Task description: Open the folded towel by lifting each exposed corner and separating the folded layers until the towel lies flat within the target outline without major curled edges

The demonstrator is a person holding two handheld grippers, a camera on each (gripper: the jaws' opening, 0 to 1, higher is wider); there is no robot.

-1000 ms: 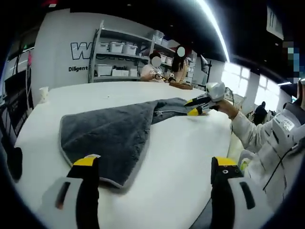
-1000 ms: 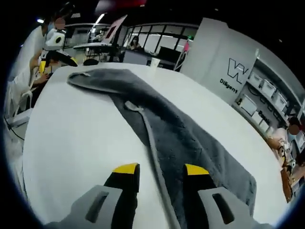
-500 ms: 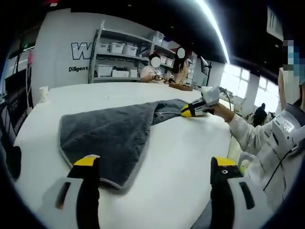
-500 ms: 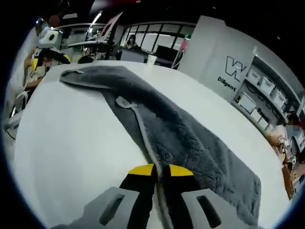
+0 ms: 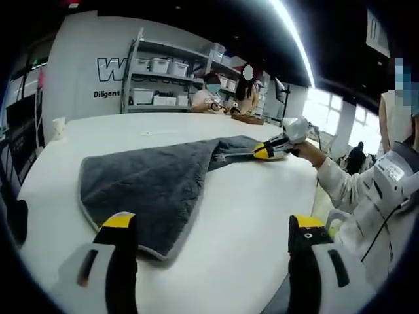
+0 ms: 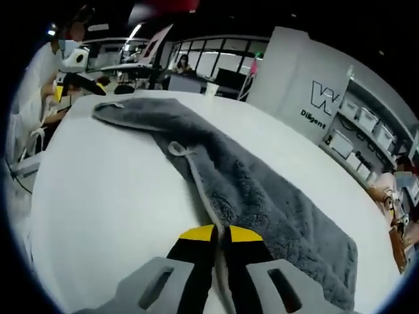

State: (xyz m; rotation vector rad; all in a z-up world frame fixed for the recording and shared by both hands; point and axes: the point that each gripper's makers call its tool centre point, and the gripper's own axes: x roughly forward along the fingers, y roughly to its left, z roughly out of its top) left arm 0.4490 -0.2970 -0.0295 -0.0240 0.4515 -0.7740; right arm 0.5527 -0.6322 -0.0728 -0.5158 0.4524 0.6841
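A dark grey towel (image 5: 150, 183) with a pale hem lies partly folded on the white table (image 5: 255, 196). My left gripper (image 5: 214, 226) stands wide open just short of the towel's near corner, nothing between its fingers. Across the table my right gripper (image 5: 272, 149) pinches the towel's far edge. In the right gripper view the towel (image 6: 268, 196) runs away as a long strip with a small hanging loop (image 6: 180, 149), and my right gripper (image 6: 221, 234) is shut on its pale hem. The left gripper (image 6: 75, 65) shows at the far end, held by a person.
A white cup (image 5: 60, 127) stands near the table's far left edge; the same cup (image 6: 209, 85) shows in the right gripper view. Shelves with bins (image 5: 163, 82) and seated people (image 5: 213, 95) lie beyond the table. A person's white sleeve (image 5: 357, 190) borders the right side.
My right gripper, open around the towel's hem a second ago, has shut on it and stayed shut, shifting slightly with the edge. The left gripper has stayed open and still.
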